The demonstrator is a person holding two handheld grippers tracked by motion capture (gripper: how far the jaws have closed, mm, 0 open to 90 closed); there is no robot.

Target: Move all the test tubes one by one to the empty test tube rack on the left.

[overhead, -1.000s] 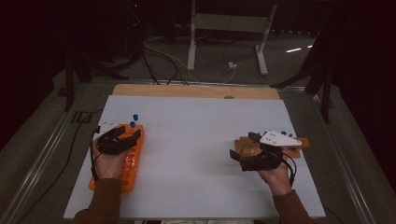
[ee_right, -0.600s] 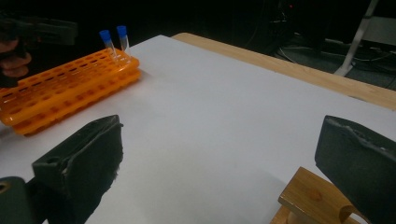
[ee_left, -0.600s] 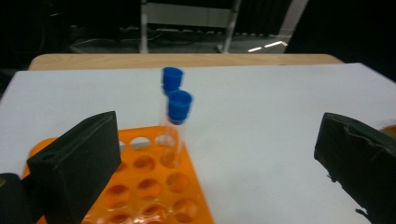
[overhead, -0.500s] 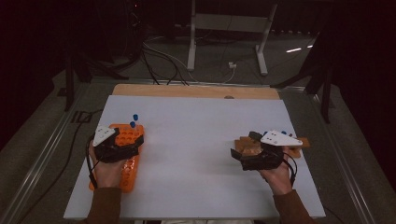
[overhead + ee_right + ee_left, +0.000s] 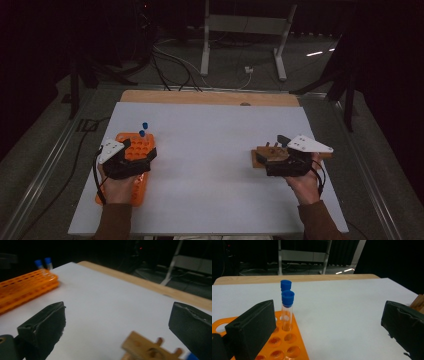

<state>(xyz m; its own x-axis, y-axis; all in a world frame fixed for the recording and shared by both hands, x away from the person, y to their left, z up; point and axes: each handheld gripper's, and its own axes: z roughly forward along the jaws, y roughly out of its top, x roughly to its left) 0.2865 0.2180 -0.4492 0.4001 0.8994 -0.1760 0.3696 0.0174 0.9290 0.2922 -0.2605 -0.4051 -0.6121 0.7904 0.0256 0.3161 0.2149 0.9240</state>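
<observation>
On the white table (image 5: 215, 170), an orange tube rack (image 5: 284, 345) lies at the left edge, two blue-capped clear tubes (image 5: 287, 311) standing upright in holes at its far end, the other holes in sight empty. A wooden block (image 5: 267, 154) sits at the right. The left gripper (image 5: 131, 150), jaws just spread wide and holding nothing, hovers over the rack behind the tubes. The right gripper (image 5: 286, 150) stands spread over the wooden block.

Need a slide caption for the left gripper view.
Open left tool facing two blue-capped tubes upright in an orange rack.
</observation>
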